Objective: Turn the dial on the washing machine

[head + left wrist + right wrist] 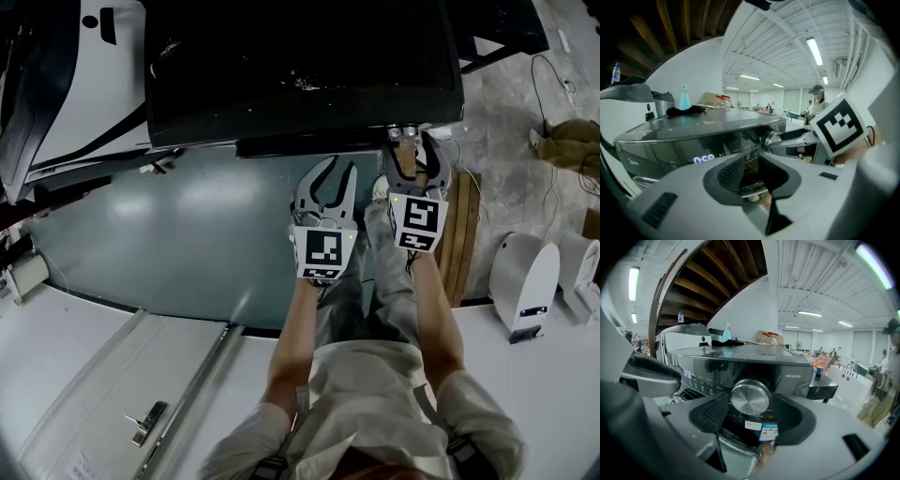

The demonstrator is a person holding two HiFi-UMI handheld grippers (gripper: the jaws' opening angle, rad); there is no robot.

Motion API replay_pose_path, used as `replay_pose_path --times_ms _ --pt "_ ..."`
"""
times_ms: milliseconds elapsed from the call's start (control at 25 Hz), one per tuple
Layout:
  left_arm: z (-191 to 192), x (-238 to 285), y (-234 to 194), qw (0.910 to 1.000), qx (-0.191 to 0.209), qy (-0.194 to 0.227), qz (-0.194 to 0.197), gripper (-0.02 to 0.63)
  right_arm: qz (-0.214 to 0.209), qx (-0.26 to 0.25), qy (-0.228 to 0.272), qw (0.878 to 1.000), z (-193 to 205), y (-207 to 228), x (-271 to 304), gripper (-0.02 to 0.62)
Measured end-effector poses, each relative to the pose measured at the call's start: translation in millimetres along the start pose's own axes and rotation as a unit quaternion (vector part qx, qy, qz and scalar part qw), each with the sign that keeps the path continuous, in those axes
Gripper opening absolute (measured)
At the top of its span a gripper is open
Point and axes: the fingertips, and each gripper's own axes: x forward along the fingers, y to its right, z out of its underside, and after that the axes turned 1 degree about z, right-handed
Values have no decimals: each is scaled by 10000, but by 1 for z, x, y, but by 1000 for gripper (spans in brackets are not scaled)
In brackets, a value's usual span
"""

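Looking steeply down, the head view gives only the dark lid of the washing machine (300, 66) and both grippers held side by side at its front edge. The right gripper (417, 169) is up against the machine front and the left gripper (326, 192) is a little back from it. The control panel is not readable from there. The right gripper view supplies it: the dial (750, 397), a round brushed-metal knob, stands out from the dark front panel of the washing machine, toward its right end, with small stickers (768, 431) just below. The dial lies between the right gripper's two fingers and a touch above them. One ribbed pad (715, 413) is just beside its left edge and the other just beside its right. The jaws are spread and not pressing on it, so it is bracketed, not grasped. The left gripper view alone shows the lit digits of the display (704, 159) further left on the same panel. It also shows a teal spray bottle (684, 98) and a black cloth (684, 110) on the machine's lid, and the right gripper's marker cube (839, 124) off the machine's right corner. The left gripper's jaws also stand apart, with nothing held, only the panel seen past them.
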Motion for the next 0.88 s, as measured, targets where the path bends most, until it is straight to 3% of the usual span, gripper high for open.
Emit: replay_pose_path --times_ms 240,880 --pt "3 0 1 10000 -35 13 21 103 124 59 102 9999 0 -1 4 264" --pt "14 -9 1 9999 -103 -7 46 103 -201 1588 307 9866 4 6 4 261"
